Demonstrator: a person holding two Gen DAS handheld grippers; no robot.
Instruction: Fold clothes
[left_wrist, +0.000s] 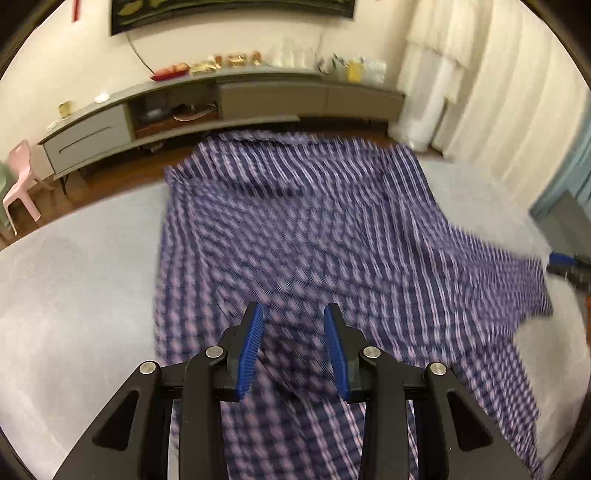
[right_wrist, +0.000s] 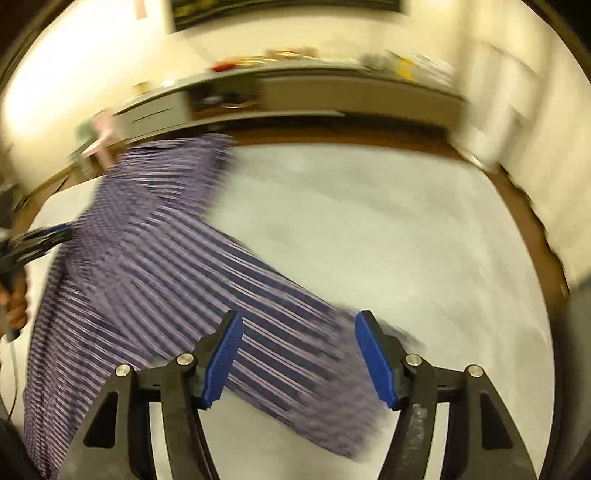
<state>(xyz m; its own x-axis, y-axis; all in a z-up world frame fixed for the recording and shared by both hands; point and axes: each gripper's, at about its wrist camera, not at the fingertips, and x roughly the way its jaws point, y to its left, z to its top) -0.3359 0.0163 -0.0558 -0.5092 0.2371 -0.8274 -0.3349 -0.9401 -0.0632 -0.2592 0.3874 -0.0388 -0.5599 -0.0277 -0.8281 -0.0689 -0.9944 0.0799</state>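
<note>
The shirt (left_wrist: 295, 236) is purple-blue with thin pale stripes crossing into checks. It lies spread open and mostly flat on the light grey surface (left_wrist: 74, 288), one sleeve (right_wrist: 288, 354) stretched out sideways, with some soft wrinkles.

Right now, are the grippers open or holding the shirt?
Left gripper: open, holding nothing, over the shirt.
Right gripper: open, holding nothing, sleeve between its jaws.
</note>
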